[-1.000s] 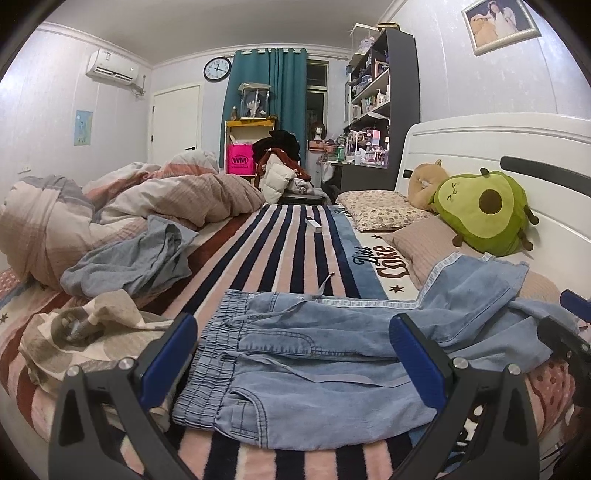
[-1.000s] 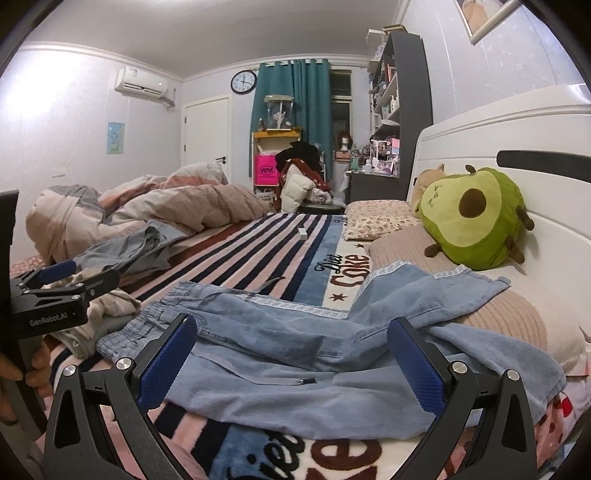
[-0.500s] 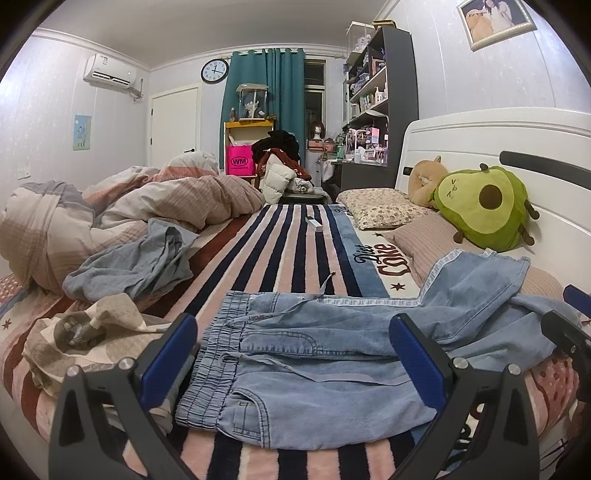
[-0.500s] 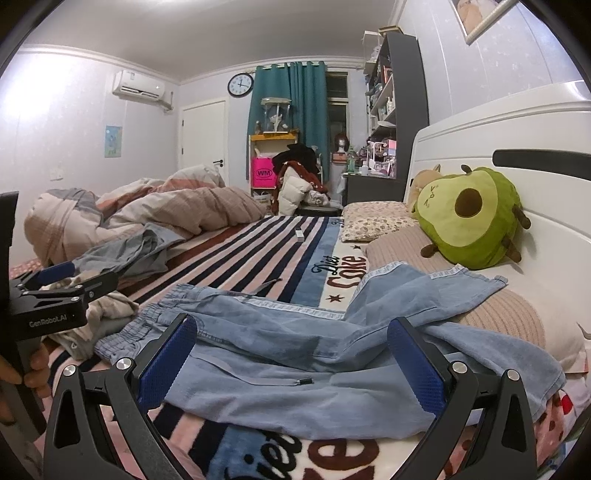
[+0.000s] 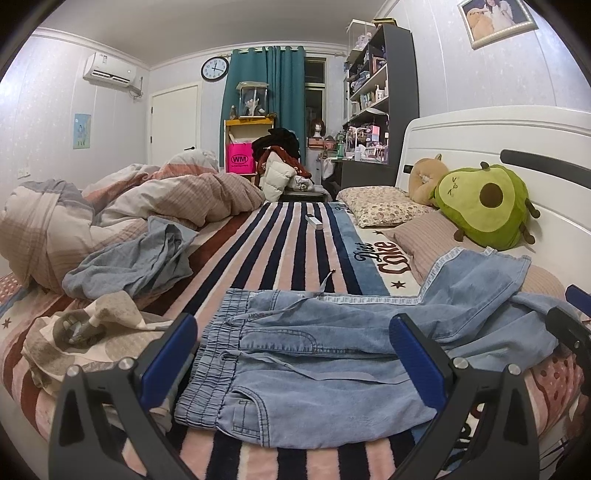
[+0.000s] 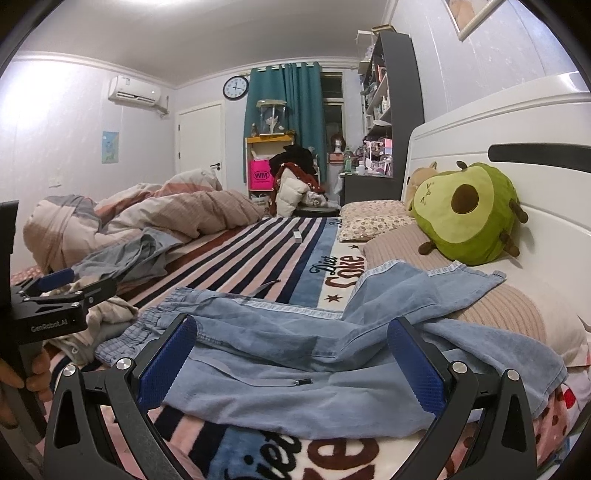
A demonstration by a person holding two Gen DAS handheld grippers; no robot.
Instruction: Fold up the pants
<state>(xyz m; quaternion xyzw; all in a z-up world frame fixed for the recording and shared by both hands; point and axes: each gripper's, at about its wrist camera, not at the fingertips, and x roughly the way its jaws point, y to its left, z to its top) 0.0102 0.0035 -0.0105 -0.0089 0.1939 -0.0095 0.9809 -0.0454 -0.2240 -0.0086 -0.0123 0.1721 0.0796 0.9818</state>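
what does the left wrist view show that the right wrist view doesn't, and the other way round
Only the left wrist view shows the pants' front pocket stitching, the whole patterned beige cloth beside the waistband, and the portrait in its frame on the wall.

Only the right wrist view shows the left tongs from outside, gripped by a hand, and the drawstring's dark tip lying on the denim.

Both show open tongs hovering over the blue denim pants, the striped blanket, the avocado plush and the wall clock.
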